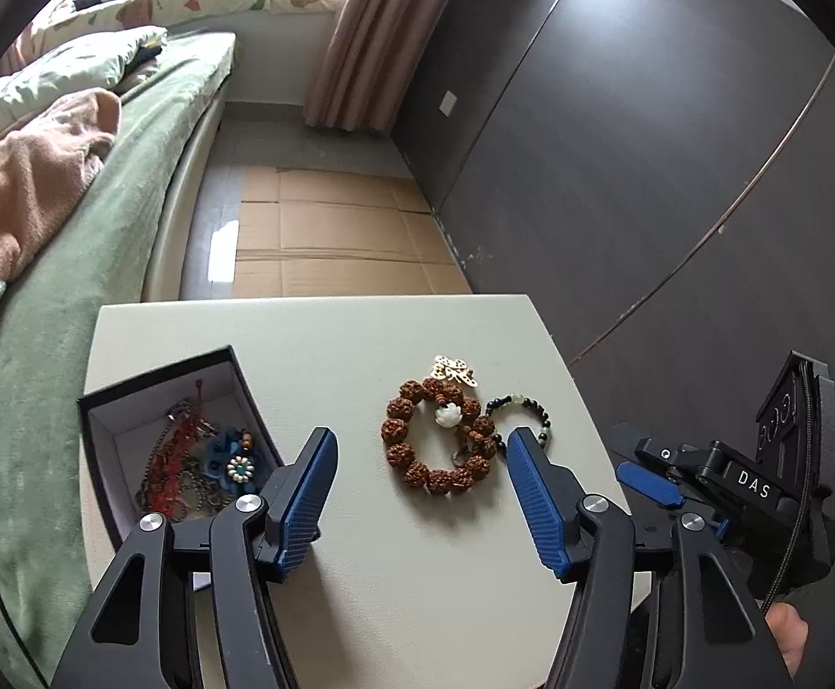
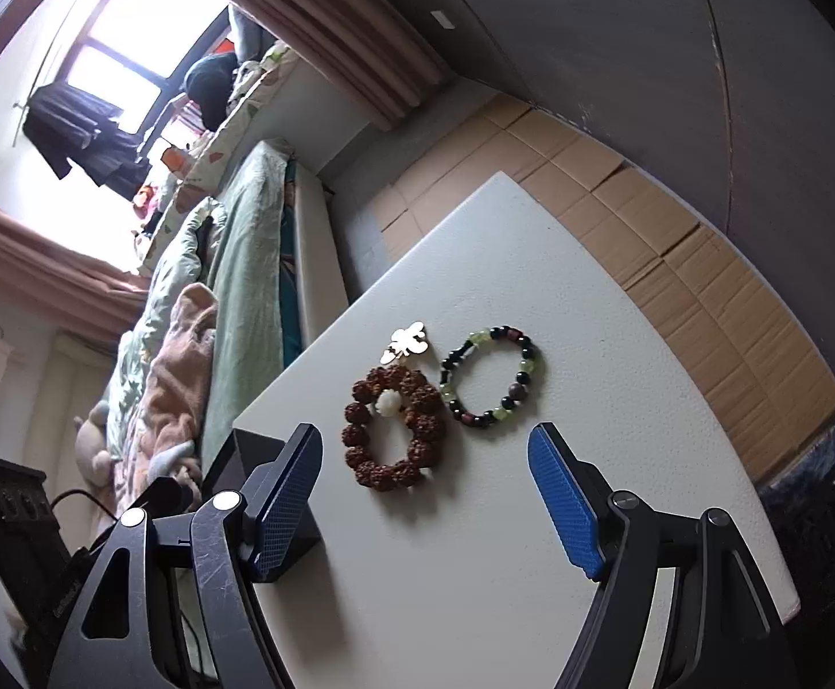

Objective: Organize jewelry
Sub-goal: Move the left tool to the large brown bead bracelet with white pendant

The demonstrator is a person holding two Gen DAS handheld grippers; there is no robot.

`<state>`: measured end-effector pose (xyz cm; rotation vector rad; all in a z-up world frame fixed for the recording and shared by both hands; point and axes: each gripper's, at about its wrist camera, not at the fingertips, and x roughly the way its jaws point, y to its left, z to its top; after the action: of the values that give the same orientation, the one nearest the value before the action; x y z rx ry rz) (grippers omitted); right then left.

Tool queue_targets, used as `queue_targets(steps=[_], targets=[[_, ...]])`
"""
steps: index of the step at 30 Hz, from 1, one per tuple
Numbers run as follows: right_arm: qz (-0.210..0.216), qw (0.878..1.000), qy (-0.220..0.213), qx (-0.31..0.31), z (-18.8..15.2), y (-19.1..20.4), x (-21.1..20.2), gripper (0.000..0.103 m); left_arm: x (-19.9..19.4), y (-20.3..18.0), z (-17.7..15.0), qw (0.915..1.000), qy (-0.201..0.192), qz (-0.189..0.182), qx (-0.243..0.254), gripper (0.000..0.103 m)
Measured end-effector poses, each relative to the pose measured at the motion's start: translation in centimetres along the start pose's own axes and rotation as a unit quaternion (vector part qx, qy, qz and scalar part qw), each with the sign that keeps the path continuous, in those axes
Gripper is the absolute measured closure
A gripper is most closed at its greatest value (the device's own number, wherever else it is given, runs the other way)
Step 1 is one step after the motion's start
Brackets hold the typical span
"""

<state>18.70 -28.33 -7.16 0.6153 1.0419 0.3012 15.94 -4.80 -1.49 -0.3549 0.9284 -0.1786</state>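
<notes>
A brown knobbly bead bracelet (image 1: pixel 399 452) with a white flower bead lies on the white table (image 1: pixel 417 585). A gold butterfly charm (image 1: pixel 454 370) touches its far side, and a green-and-black bead bracelet (image 1: pixel 523 402) lies to its right. My left gripper (image 1: pixel 422 436) hovers open just above the brown bracelet with nothing between its fingers. To the left stands an open black box (image 1: pixel 159 374) holding several jewelry pieces. The right wrist view shows the brown bracelet (image 2: pixel 360 442), the charm (image 2: pixel 408 341) and the green-and-black bracelet (image 2: pixel 526 367). My right gripper (image 2: pixel 423 436) is open and holds nothing.
A bed (image 1: pixel 73 264) with green cover and a pink blanket runs along the left of the table. Flattened cardboard (image 1: pixel 331 229) covers the floor beyond the far edge. Dark panelled walls (image 1: pixel 647 172) stand to the right. A corner of the black box (image 2: pixel 245 451) sits by the right gripper's left finger.
</notes>
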Motion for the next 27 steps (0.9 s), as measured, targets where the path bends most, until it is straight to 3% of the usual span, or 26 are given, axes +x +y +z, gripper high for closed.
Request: queue_targets(steps=[7,11,12,14,27], targets=[[0.0,0.999,0.002,0.038,0.9,-2.1,-0.2,0.028,3.4,-2.2,-0.2,0.9993,0.032,0.02,-0.005,0.042],[-0.001,0.999,0.003,0.046,1.1,-2.6,-0.3,0.028,5.6,-3.1,-0.4,0.9972,0.052,0.052,0.012,0.042],[-0.002,0.999,0.003,0.046,1.1,-2.7,-0.3,0.028,6.2,-3.1,-0.4,0.9965,0.056,0.061,0.015,0.046],[-0.002,0.999,0.005,0.048,1.2,-2.9,-0.4,0.028,7.3,-2.7,-0.2,0.9947,0.061,0.081,0.012,0.066],[-0.011,0.999,0.0,0.052,1.7,-3.5,-0.5,0.028,13.0,-2.6,1.0,0.9751,0.136,0.16,0.072,0.067]])
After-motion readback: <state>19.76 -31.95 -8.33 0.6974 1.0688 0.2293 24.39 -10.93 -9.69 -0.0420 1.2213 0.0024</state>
